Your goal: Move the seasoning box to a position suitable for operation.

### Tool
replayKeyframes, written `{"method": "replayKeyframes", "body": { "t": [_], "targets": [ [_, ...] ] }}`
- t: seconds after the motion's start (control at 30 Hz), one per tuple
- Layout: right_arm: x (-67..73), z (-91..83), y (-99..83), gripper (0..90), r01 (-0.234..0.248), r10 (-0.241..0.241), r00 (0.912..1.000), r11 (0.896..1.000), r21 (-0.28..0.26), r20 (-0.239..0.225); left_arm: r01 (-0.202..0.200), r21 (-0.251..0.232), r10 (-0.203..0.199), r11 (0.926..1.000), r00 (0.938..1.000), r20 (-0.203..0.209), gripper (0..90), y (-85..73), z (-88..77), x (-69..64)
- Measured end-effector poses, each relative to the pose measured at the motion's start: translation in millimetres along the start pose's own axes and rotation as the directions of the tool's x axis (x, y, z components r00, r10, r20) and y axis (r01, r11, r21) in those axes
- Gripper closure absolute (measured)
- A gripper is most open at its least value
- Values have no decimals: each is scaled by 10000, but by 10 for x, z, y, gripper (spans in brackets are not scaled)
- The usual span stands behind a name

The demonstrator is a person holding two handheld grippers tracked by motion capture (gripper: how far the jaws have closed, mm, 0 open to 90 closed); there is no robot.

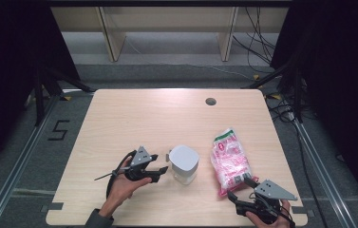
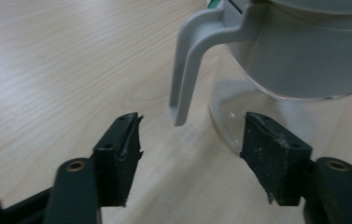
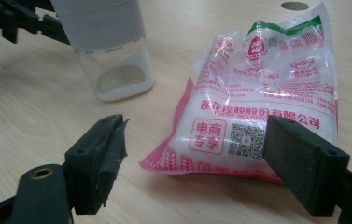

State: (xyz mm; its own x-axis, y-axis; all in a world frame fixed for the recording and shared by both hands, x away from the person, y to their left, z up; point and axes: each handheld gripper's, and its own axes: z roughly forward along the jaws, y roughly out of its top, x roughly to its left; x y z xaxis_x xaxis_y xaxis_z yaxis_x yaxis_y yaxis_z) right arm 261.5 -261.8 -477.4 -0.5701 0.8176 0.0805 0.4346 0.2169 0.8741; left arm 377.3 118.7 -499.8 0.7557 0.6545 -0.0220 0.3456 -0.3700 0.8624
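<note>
Table [image 1: 134,114]: a pale wooden top is filling the middle of the high view, with a small round hole [image 1: 210,101] sitting toward its upper right.
Bag [image 1: 231,160]: a clear packet of white grains with pink print is lying flat at the lower right of the high view, its bottom seam turned toward the right gripper, probably so the end can be pinched.
Jug [image 1: 184,164]: a clear container with a grey lid is standing upright at lower centre, just left of the bag; a little pale powder seems to be sitting in its base.
Handle [image 2: 188,60]: it is pointing toward the left gripper, ready to be taken.
Left gripper [image 1: 160,170]: its jaws are standing apart and holding nothing, straddling the handle's tip without touching it.
Right gripper [image 1: 241,189]: its jaws are gaping empty just short of the bag's near edge.
</note>
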Motion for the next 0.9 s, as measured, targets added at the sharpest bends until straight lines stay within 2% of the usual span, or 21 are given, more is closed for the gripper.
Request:
{"method": "replayKeyframes", "body": {
  "t": [0.07,0.1,0.13,0.17,0.2,0.23,0.27,0.3,0.33,0.37,0.4,0.43,0.47,0.53,0.57,0.67,0.7,0.73,0.77,0.9],
  "targets": [
    [0,-1,-1,221,1,-1,10000,10000,-2,-4,111,-162,-110,9998,9999,61,458,30,47,27],
    [0,-1,-1,221,1,-1,10000,10000,-2,-4,111,-162,-110,9998,9999,61,501,30,47,27],
    [1,-7,1,221,39,-39,10000,9999,92,3,29,-357,-22,9994,9998,194,513,63,69,27],
    [25,-12,-1,221,-207,207,9998,9996,168,-5,29,-357,-22,9994,9998,194,550,63,69,27],
    [24,-1,-4,221,-209,209,9998,9998,70,-9,-153,-659,178,9977,9991,380,586,95,105,0],
    [-2,5,-2,221,36,-36,10000,10000,38,-15,-607,-605,631,9963,9972,396,611,113,110,4],
    [8,3,-3,221,-87,88,10000,9999,69,-17,-538,-605,566,9967,9973,459,658,114,127,-21],
    [26,-3,-5,221,-296,296,9996,9995,91,14,-804,-569,823,9951,9961,318,695,118,139,-30],
    [25,-4,-4,221,-253,253,9997,9997,76,6,-804,-569,823,9951,9961,318,728,118,139,-30],
    [24,-4,-3,221,-217,217,9998,9997,65,-11,-1081,-382,1081,9934,9941,-28,775,112,137,-30],
    [21,-6,-3,221,-171,170,9999,9998,87,17,-910,-365,906,9952,9958,-119,807,100,126,-36],
    [23,-1,-5,221,-194,194,9998,9998,9,-14,-953,-503,953,9942,9954,-17,819,92,115,-26],
    [22,-7,-3,221,-175,175,9998,9998,91,1,-812,-462,814,9956,9967,20,822,81,98,-35],
    [19,-6,-3,221,-163,163,9999,9998,88,-11,-953,-370,951,9948,9954,-68,827,70,59,-52],
    [-5,-1,-1,221,26,-26,10000,10000,17,-43,-940,-381,938,9948,9956,-73,829,61,43,-64],
    [-8,-5,0,221,9,-9,10000,10000,-10,-59,-888,-419,887,9952,9961,-37,831,12,-25,-80],
    [18,-14,-3,221,-230,230,9997,9997,80,10,-892,-466,888,9949,9960,-110,832,-5,-50,-93],
    [18,-12,-3,221,-243,243,9997,9997,43,-29,-861,-449,859,9953,9963,-57,833,-21,-79,-110],
    [-9,0,-3,221,-13,12,9999,10000,-69,-111,-974,-366,970,9946,9952,-125,834,-33,-115,-131],
    [-6,-2,-1,221,97,-97,9999,9999,39,-44,-1121,-199,1123,9935,9937,74,838,-80,-249,-213]
  ]
}}
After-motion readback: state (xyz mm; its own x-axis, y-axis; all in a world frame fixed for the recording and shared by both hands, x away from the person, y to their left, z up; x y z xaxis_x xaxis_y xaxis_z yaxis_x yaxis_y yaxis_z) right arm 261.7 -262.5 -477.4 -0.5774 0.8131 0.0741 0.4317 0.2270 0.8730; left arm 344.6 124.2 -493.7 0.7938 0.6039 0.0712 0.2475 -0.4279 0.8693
